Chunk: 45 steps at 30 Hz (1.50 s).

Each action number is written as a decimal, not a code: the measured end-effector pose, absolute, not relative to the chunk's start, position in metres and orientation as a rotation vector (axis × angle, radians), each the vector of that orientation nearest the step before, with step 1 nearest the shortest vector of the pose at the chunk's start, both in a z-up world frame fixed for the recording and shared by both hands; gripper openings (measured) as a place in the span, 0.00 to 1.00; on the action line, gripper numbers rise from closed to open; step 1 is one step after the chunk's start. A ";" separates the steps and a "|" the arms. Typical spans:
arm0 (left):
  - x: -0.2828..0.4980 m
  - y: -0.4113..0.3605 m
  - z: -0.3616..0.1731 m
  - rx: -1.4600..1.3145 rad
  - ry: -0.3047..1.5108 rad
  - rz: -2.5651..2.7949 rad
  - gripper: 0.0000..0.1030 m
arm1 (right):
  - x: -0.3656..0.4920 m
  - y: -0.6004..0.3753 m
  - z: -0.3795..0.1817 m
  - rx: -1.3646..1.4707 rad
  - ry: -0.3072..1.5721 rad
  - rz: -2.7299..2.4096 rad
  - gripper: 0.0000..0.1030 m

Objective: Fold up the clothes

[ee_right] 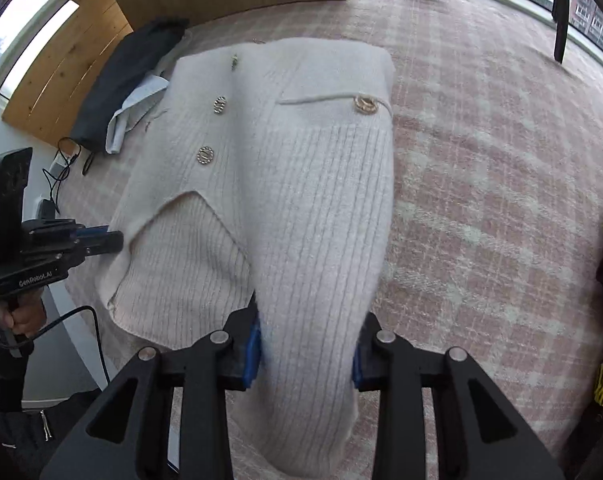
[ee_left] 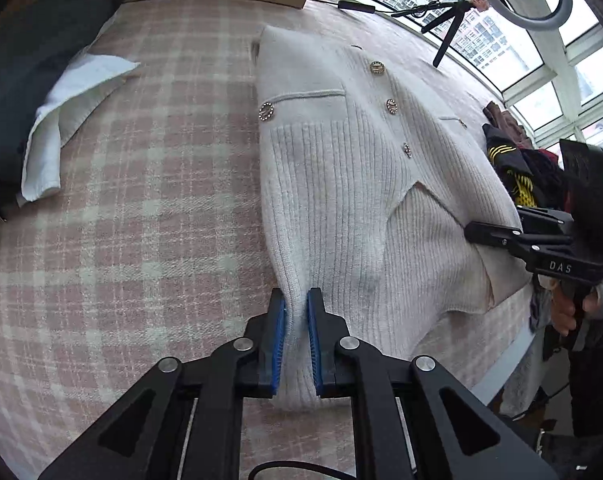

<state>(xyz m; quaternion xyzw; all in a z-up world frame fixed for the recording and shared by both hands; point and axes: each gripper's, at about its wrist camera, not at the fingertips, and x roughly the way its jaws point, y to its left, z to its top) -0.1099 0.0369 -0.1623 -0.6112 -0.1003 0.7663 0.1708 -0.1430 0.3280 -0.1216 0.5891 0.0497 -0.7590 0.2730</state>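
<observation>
A cream ribbed cardigan [ee_left: 341,168] with round gold buttons lies on the pink plaid bed cover [ee_left: 141,200]. My left gripper [ee_left: 297,300] is shut on a narrow ridge of its near hem, with the blue pads [ee_left: 279,332] pressing the knit. In the right wrist view the cardigan [ee_right: 301,200] rises toward the camera. My right gripper [ee_right: 305,320] is shut on a thick bunch of it that fills the gap between the fingers. Each gripper shows in the other's view at the garment's side: the right gripper [ee_left: 485,234] and the left gripper [ee_right: 105,240].
A dark garment [ee_left: 21,80] and a white cloth [ee_left: 61,120] lie at the far left of the bed. A pile of dark and yellow clothes [ee_left: 517,168] sits at the right edge. A ring light on a tripod [ee_left: 521,0] stands by the windows. A wooden headboard [ee_right: 61,76] is behind.
</observation>
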 end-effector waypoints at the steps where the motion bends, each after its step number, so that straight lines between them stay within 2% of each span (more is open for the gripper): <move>1: -0.109 0.033 -0.160 -1.741 -0.293 2.173 0.14 | -0.136 0.320 -0.116 1.549 0.163 -2.032 0.39; 3: -0.104 0.023 -0.152 -1.733 -0.293 2.195 0.22 | -0.120 0.301 -0.106 1.478 0.220 -2.001 0.41; 5: -0.096 0.008 -0.143 -1.718 -0.293 2.242 0.26 | -0.105 0.282 -0.096 1.407 0.275 -1.969 0.48; 11: -0.062 -0.045 -0.124 -1.677 -0.369 2.350 0.26 | -0.058 0.226 -0.067 1.193 0.429 -1.860 0.48; 13: -0.053 -0.057 -0.122 -1.666 -0.417 2.371 0.29 | -0.042 0.207 -0.057 1.122 0.477 -1.820 0.48; 20: -0.025 -0.087 -0.137 -1.675 -0.576 2.392 0.30 | -0.018 0.125 -0.120 1.090 0.897 -1.650 0.48; 23: -0.014 -0.094 -0.138 -1.643 -0.622 2.406 0.30 | -0.030 0.119 -0.135 1.139 0.962 -1.668 0.48; 24: -0.011 -0.095 -0.138 -1.637 -0.631 2.415 0.30 | -0.036 0.119 -0.138 1.166 0.953 -1.678 0.40; 25: -0.009 -0.095 -0.139 -1.633 -0.640 2.419 0.30 | -0.043 0.122 -0.138 1.195 0.925 -1.689 0.25; 27: -0.008 -0.094 -0.141 -1.626 -0.658 2.411 0.30 | -0.058 0.131 -0.132 1.257 0.824 -1.705 0.10; 30: -0.009 -0.083 -0.143 -1.608 -0.669 2.380 0.30 | -0.082 0.161 -0.101 1.302 0.526 -1.730 0.08; 36: -0.031 -0.025 -0.153 -1.604 -0.581 2.274 0.30 | -0.125 0.241 -0.028 1.257 0.051 -1.864 0.08; 40: -0.057 0.013 -0.163 -1.617 -0.516 2.243 0.31 | -0.139 0.284 -0.010 1.235 -0.127 -1.919 0.08; 45: -0.084 0.054 -0.175 -1.653 -0.378 2.212 0.31 | -0.152 0.300 -0.014 1.249 -0.200 -1.928 0.08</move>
